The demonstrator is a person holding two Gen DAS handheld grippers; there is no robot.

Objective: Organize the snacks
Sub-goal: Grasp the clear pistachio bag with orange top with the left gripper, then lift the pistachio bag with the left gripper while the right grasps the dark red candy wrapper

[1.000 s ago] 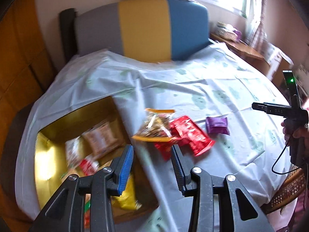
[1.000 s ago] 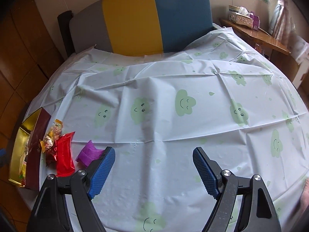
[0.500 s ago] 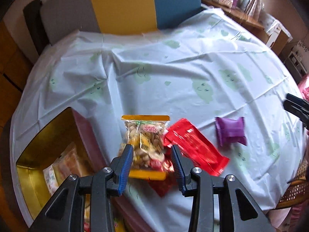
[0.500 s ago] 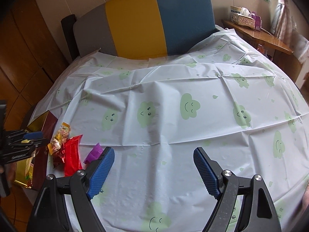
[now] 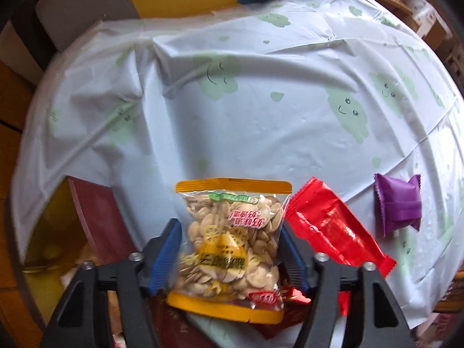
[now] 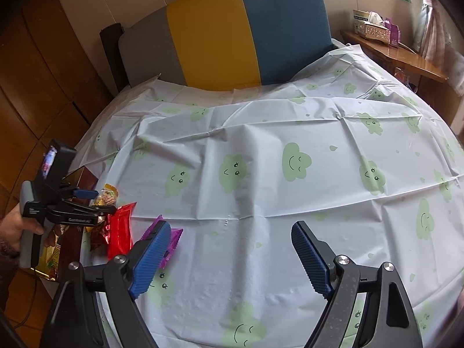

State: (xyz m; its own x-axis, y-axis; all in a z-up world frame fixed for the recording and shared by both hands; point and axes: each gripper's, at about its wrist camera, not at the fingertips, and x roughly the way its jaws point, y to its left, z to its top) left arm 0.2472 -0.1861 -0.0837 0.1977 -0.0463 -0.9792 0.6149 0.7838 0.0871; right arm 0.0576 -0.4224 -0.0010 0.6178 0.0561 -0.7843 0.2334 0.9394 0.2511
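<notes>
My left gripper [image 5: 230, 256] straddles the clear, orange-edged bag of seeds [image 5: 232, 243] at the bottom centre of the left wrist view; its blue pads sit at the bag's sides, but I cannot tell whether they grip it. A red wrapper [image 5: 333, 229] lies just right of the bag, a purple packet [image 5: 398, 204] further right, and the gold-lined box [image 5: 95, 217] at lower left. My right gripper [image 6: 229, 256] stands wide apart, holding nothing, above the cloud-print tablecloth [image 6: 261, 156].
</notes>
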